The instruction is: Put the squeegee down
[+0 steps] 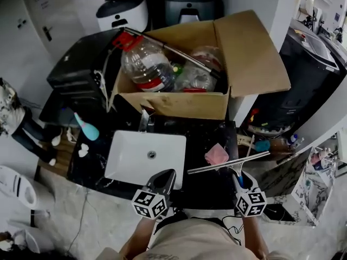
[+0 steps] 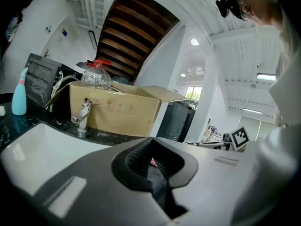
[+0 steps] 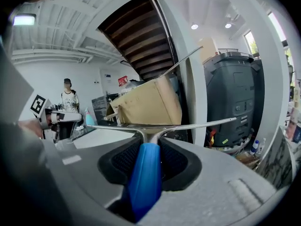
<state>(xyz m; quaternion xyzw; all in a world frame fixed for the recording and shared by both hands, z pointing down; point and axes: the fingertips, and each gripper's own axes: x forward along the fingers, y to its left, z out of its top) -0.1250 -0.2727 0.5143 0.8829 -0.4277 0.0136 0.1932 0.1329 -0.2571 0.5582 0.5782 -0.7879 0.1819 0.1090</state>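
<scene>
The squeegee (image 1: 227,163) has a blue handle (image 3: 145,178) and a long metal blade (image 3: 197,125). My right gripper (image 1: 238,177) is shut on the handle and holds the blade crosswise above the dark counter's (image 1: 211,186) front right part, right of the white sink (image 1: 127,164). In the right gripper view the handle fills the gap between the pads of that gripper (image 3: 148,150). My left gripper (image 1: 166,174) hovers over the sink's front edge; in its own view the left gripper (image 2: 153,158) has its jaws together with nothing held.
A pink cloth (image 1: 217,154) lies on the counter just beyond the blade. Behind the sink stand a faucet (image 1: 145,121) and an open cardboard box (image 1: 238,53) holding plastic bottles (image 1: 146,64). A teal bottle (image 1: 87,128) stands at the left. A person (image 3: 69,100) stands far off.
</scene>
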